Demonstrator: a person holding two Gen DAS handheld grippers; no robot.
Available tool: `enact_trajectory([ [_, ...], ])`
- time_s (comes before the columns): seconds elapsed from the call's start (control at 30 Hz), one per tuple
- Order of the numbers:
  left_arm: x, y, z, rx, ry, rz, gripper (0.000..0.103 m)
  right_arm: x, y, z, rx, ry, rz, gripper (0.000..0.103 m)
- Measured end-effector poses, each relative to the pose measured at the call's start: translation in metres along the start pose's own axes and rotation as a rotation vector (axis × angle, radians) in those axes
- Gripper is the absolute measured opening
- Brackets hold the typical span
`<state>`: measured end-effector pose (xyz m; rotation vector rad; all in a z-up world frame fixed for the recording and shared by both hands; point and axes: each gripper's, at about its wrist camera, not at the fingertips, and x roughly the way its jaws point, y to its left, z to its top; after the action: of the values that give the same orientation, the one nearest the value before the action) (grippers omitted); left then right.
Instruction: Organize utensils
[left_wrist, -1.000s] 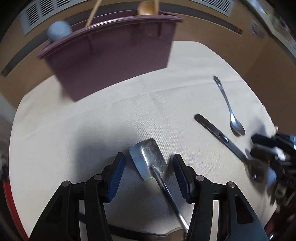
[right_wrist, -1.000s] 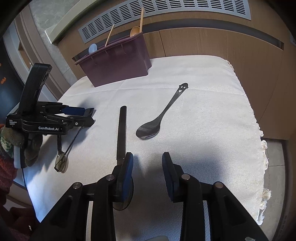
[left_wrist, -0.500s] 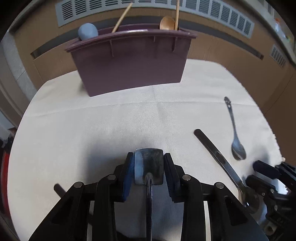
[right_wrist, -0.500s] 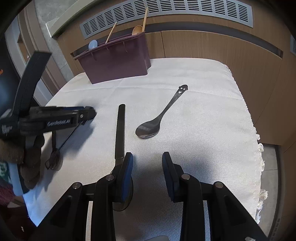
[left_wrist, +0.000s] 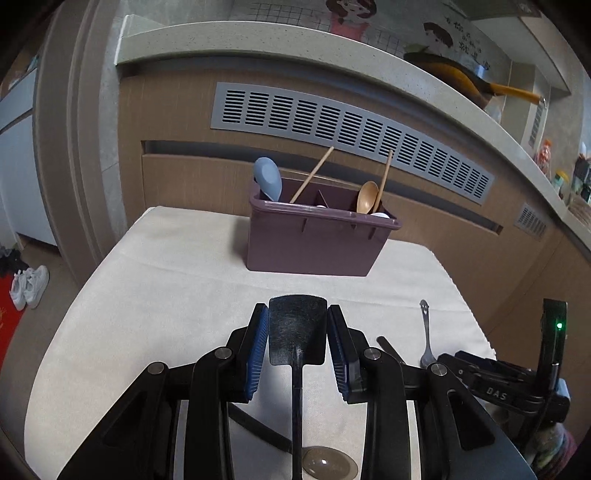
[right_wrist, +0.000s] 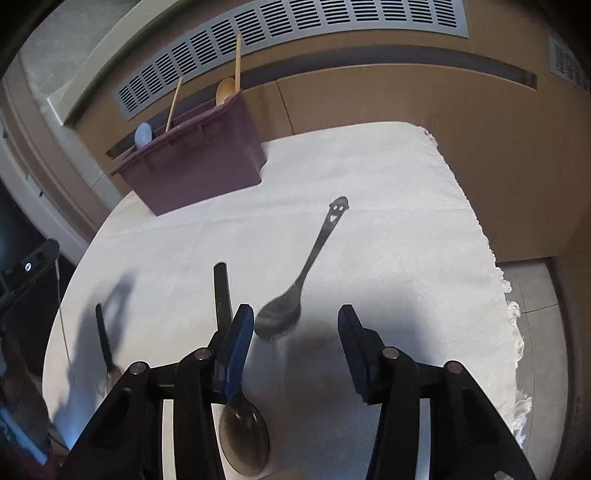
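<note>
My left gripper (left_wrist: 297, 332) is shut on the flat head of a small metal spatula (left_wrist: 297, 328) and holds it in the air, facing the purple utensil caddy (left_wrist: 314, 243). My right gripper (right_wrist: 295, 328) hangs low over the cloth with its jaws opening and nothing gripped. The bowl of the smiley-handled spoon (right_wrist: 306, 273) lies on the cloth just ahead of its fingertips. A large spoon with a black handle (right_wrist: 221, 291) runs under its left finger. That smiley spoon (left_wrist: 425, 332) and the right gripper's body (left_wrist: 495, 387) show at the right of the left wrist view.
The caddy (right_wrist: 195, 166) stands at the far end of the white tablecloth (right_wrist: 369, 184) and holds wooden utensils and a blue spoon (left_wrist: 267, 182). A small dark-handled spoon (right_wrist: 105, 343) lies near the left edge. A wooden cabinet with a vent grille rises behind. The cloth's fringe hangs off the right edge.
The left gripper closed on the spatula, lifted it off the cloth and swung to face the caddy. The right gripper's jaws widened while it stayed almost in place.
</note>
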<state>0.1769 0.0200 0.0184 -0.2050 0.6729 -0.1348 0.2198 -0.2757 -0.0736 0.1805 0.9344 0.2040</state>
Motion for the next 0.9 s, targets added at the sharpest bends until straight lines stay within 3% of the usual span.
enact_trajectory([
  [0.1, -0.001, 0.002, -0.004, -0.02, 0.006, -0.017, 0.033, 0.008, 0.016, -0.003, -0.043, 0.0, -0.078, 0.04],
  [0.17, 0.002, 0.002, -0.006, -0.028, 0.011, -0.025, 0.033, 0.019, 0.02, -0.002, -0.06, 0.027, -0.127, 0.031],
  [0.33, 0.006, 0.005, -0.01, -0.043, 0.018, -0.03, 0.033, 0.025, 0.037, -0.007, -0.166, 0.004, -0.234, 0.029],
  [0.47, 0.007, 0.009, -0.01, -0.058, 0.028, -0.026, 0.033, 0.024, 0.049, -0.012, -0.283, 0.011, -0.25, 0.028],
  [0.53, 0.008, 0.011, -0.011, -0.067, 0.035, -0.025, 0.033, 0.023, 0.052, -0.014, -0.317, 0.025, -0.218, 0.028],
  [0.77, 0.01, 0.008, -0.013, -0.068, 0.048, -0.022, 0.033, 0.023, 0.041, -0.007, -0.164, 0.053, -0.164, 0.03],
  [0.9, 0.012, 0.011, -0.013, -0.077, 0.055, -0.026, 0.033, 0.021, 0.048, -0.011, -0.189, 0.066, -0.187, 0.03],
])
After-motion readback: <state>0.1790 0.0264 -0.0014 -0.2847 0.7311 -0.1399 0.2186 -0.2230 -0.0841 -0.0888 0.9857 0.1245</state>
